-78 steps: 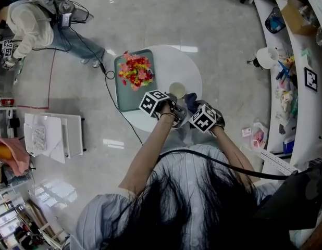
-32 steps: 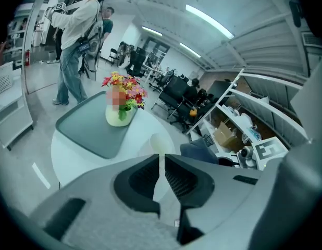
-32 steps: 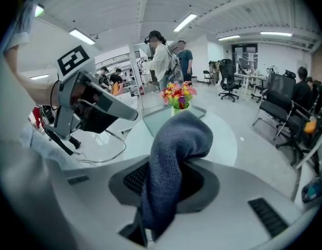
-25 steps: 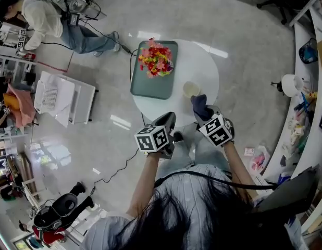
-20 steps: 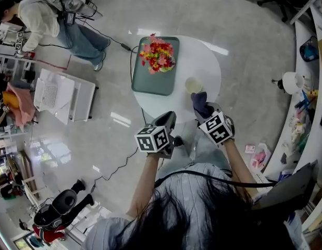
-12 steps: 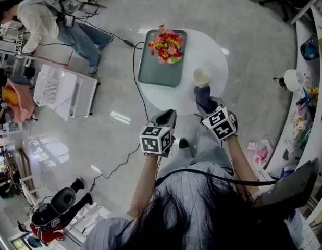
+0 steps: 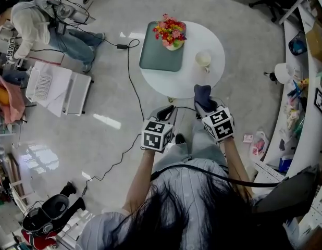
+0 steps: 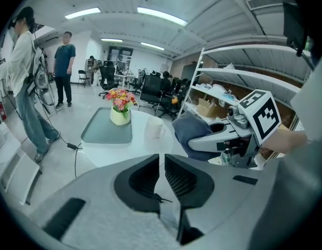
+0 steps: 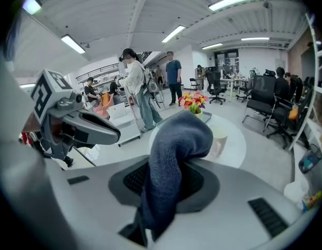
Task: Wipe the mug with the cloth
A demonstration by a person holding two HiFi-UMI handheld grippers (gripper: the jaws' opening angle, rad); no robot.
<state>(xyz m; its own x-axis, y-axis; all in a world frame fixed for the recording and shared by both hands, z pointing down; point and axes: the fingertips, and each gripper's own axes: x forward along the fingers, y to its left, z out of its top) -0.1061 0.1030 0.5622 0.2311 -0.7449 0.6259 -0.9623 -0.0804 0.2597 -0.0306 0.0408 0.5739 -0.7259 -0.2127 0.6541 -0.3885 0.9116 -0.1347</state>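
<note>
A cream mug (image 7: 203, 60) stands on the right part of the round white table (image 7: 176, 79); it also shows in the left gripper view as the mug (image 8: 154, 128) and, partly hidden by the cloth, in the right gripper view (image 9: 219, 139). My right gripper (image 7: 204, 104) is shut on a dark blue cloth (image 7: 203, 96) that bunches up between its jaws (image 9: 174, 155), held off the table's near edge. My left gripper (image 7: 164, 114) is shut and empty (image 8: 161, 166), back from the table on the left. Both grippers are apart from the mug.
A grey-green tray (image 7: 161, 56) with a vase of flowers (image 7: 170, 31) sits on the table's left. A black cable (image 7: 131, 77) runs over the floor at the left. People (image 7: 33, 25) stand at the far left, shelves (image 7: 301, 87) on the right.
The table with mug and tray has slid farther away from both grippers. The left gripper pulled back from the mug and hangs empty; the right one keeps the cloth.
</note>
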